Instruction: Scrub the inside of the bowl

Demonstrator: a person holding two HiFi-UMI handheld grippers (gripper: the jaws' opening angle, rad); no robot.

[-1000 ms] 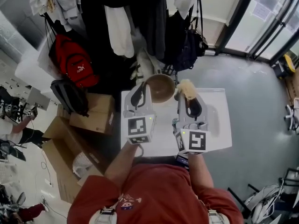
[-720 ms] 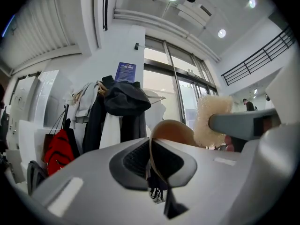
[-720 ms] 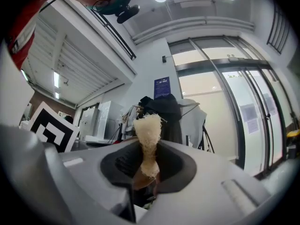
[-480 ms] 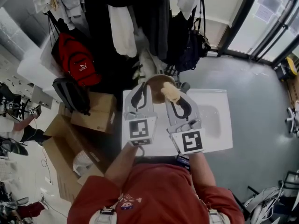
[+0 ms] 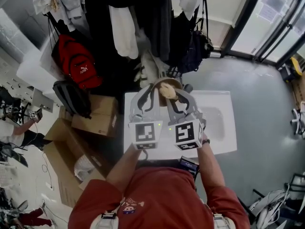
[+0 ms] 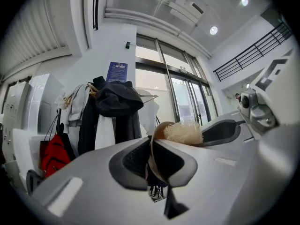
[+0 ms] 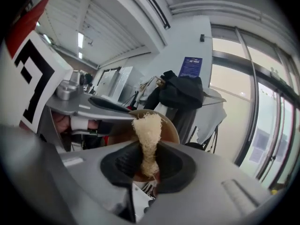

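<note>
One brown bowl (image 7: 168, 125) is held up over the far edge of the white table (image 5: 219, 123), tipped on its side. A pale, stringy scrubber (image 7: 147, 130) reaches inside it. The left gripper (image 6: 152, 158) pinches the bowl's rim, its jaws just eased a little wider, and the right gripper (image 7: 148, 165) pinches the scrubber. Writing on the blue wall sign (image 7: 190, 67) is too small to read.

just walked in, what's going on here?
A person works over a white table with a tool in each hand. The left tool grips the rim of a brown bowl; its jaws have just opened slightly, rim between them. The right tool is shut on a pale fibrous scrubber that sits in the bowl's mouth.
</note>
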